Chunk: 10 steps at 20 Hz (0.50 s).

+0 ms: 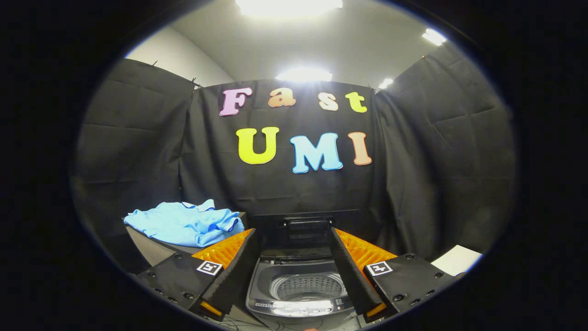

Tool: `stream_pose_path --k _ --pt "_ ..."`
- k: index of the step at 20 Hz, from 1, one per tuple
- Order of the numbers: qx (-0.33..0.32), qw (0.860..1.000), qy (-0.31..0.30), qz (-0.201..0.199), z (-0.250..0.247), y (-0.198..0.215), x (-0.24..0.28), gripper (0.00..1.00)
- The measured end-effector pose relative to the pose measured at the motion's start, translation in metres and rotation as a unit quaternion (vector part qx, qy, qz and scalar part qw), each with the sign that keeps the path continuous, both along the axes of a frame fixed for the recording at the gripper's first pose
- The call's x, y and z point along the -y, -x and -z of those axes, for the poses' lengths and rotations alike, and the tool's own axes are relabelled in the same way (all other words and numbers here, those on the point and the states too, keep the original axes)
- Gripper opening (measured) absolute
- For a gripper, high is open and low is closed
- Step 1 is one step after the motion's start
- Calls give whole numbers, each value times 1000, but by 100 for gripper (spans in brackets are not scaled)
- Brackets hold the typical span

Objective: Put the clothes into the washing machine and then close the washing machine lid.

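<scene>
From my seat I read a crumpled light-blue cloth polo shirt (186, 224), plain and unpatterned, lying on a dark grey desk (151, 248). The grey plastic top-loading washing machine (301, 287) has a lighter grey perforated drum (307, 287) dotted with rows of small holes, a glossy dark control strip, and a raised black lid (307, 228). My tongs (294, 239), fingers spread wide, carry small black-and-white square markers (209, 267).

The tongs (294, 239) hang spread wide (both fingers (243, 262) gripping nothing).
</scene>
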State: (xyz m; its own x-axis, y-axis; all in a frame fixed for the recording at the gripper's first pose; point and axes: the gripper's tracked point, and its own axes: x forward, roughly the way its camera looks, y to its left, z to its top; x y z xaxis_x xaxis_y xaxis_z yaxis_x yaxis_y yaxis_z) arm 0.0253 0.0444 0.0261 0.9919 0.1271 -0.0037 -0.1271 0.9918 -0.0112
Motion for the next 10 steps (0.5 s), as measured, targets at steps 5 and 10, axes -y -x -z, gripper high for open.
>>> stream_pose_path --k 5,10 --pt "0 1000 -4 -24 -14 -18 -27 98" --pt "-2 998 -6 -58 -27 -34 -62 98"
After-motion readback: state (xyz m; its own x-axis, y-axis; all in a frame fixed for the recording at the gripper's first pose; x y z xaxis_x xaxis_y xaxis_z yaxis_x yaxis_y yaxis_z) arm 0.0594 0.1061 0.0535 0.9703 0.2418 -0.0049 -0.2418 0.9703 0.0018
